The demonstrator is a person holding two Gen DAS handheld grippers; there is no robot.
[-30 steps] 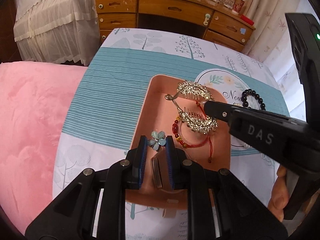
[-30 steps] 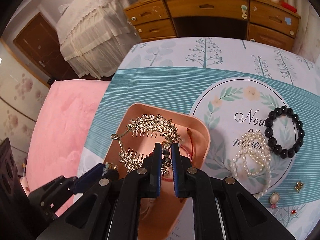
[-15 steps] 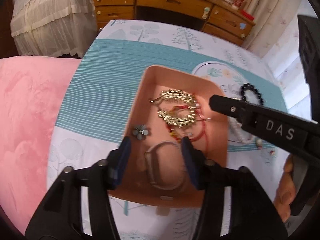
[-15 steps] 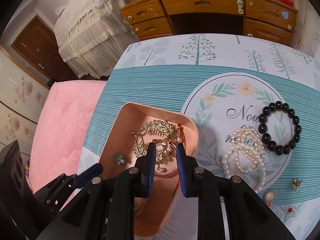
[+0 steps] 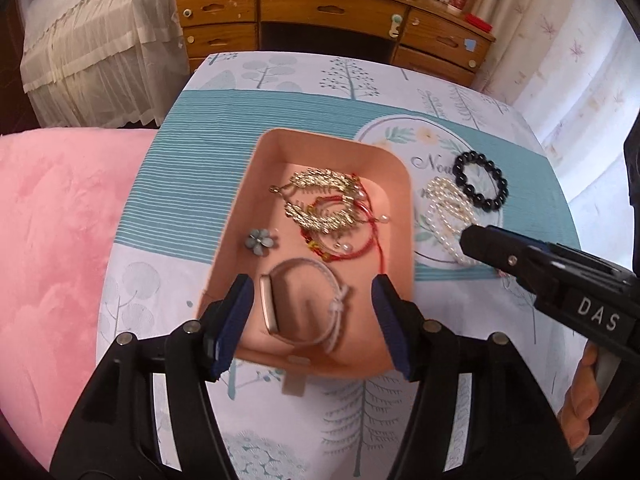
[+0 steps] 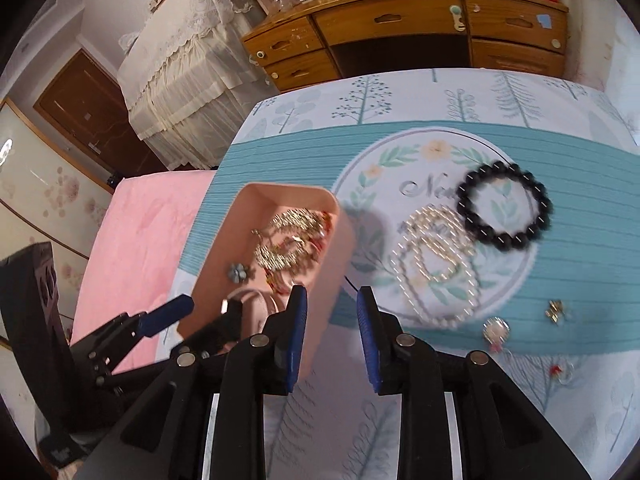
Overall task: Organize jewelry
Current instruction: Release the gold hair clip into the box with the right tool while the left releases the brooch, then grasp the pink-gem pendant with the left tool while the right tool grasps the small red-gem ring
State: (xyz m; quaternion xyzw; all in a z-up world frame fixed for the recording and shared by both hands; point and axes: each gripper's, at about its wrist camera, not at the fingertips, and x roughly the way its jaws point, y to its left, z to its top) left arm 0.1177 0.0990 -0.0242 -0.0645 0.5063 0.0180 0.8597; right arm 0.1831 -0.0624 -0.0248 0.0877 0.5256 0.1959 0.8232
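A peach tray holds two gold leaf combs, a red cord bracelet, a blue flower pin and a pink-banded watch. My left gripper is open and empty above the tray's near end, over the watch. My right gripper is open and empty just right of the tray's near corner. On the cloth to the right lie a pearl necklace, a black bead bracelet and small earrings.
The table has a tree-print cloth with a teal band. A pink blanket lies to the left. A wooden desk stands behind the table. A small tag lies by the tray's near edge.
Both grippers opened and pulled back from the tray. The left let go of the flower pin and the right let go of the gold comb; both now lie in the tray.
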